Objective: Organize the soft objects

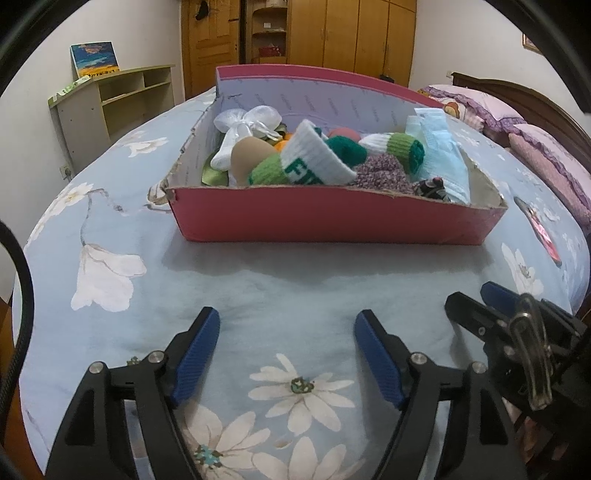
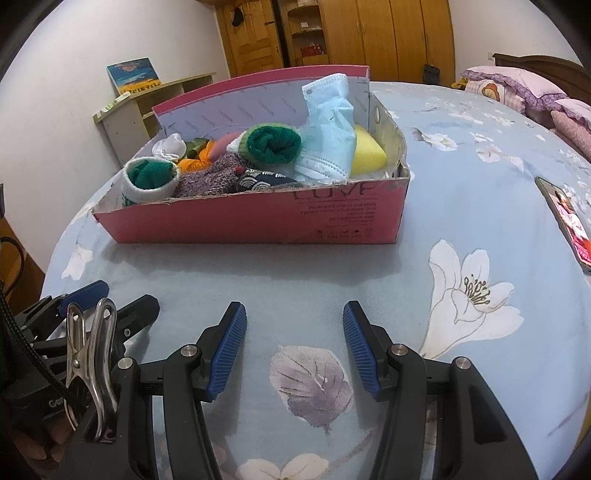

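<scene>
A red cardboard box [image 1: 332, 221] [image 2: 240, 221] sits on the blue flowered bedspread, filled with soft things. Among them are a white and green sock [image 1: 314, 158], a rolled green sock [image 2: 273, 144], a light blue face mask [image 2: 328, 129] [image 1: 443, 155], a yellow sponge [image 2: 367, 153], a purple knit piece [image 1: 380, 175] and a white pouch [image 1: 251, 118]. My left gripper [image 1: 287, 314] hovers over the bedspread in front of the box, open, with nothing between its blue pads. My right gripper [image 2: 294, 305] is beside it, also open with nothing in it, and short of the box.
A phone [image 2: 569, 221] with a lit screen lies on the bed to the right of the box. Pink pillows [image 1: 498, 110] rest at the headboard. A low shelf [image 1: 110, 99] stands by the left wall, and wooden wardrobes [image 2: 388, 33] line the back.
</scene>
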Motion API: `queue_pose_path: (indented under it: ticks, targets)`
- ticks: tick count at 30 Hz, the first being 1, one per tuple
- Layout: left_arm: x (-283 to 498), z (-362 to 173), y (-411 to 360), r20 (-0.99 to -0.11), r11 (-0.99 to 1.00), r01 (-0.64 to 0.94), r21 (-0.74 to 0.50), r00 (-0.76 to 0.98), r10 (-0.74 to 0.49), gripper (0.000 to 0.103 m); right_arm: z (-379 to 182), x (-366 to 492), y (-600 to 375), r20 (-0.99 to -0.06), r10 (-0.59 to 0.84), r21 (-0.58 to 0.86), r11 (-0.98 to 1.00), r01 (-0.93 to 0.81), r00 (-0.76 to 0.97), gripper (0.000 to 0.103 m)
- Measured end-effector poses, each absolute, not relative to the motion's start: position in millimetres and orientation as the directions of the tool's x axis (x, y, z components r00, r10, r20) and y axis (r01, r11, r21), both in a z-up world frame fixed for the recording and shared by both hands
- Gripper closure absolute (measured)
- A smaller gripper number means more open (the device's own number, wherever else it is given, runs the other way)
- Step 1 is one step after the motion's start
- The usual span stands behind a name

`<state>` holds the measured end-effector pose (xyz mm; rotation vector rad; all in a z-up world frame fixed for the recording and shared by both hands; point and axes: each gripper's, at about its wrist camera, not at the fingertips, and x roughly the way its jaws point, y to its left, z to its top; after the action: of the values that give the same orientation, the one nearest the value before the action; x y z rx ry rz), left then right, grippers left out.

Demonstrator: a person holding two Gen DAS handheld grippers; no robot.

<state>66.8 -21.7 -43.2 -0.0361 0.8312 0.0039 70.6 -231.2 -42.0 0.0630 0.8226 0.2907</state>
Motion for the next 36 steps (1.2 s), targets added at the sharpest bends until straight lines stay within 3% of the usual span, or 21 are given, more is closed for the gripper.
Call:
queue_pose_path:
  ticks: [11, 36]
  targets:
    - [70, -47, -27, -0.742, 1.000, -0.014, -0.012, 0.670, 0.000, 0.016, -43, 72, -231, -0.714, 0.277, 0.166, 0.959, -0.229, 0.643, 0.046]
    - [71, -49, -32, -0.740, 1.000, -0.016, 0.001, 0.672, 0.012, 0.015, -43, 72, -231, -0.714, 0.279, 0.169, 0.959, -0.228, 0.643, 0.046]
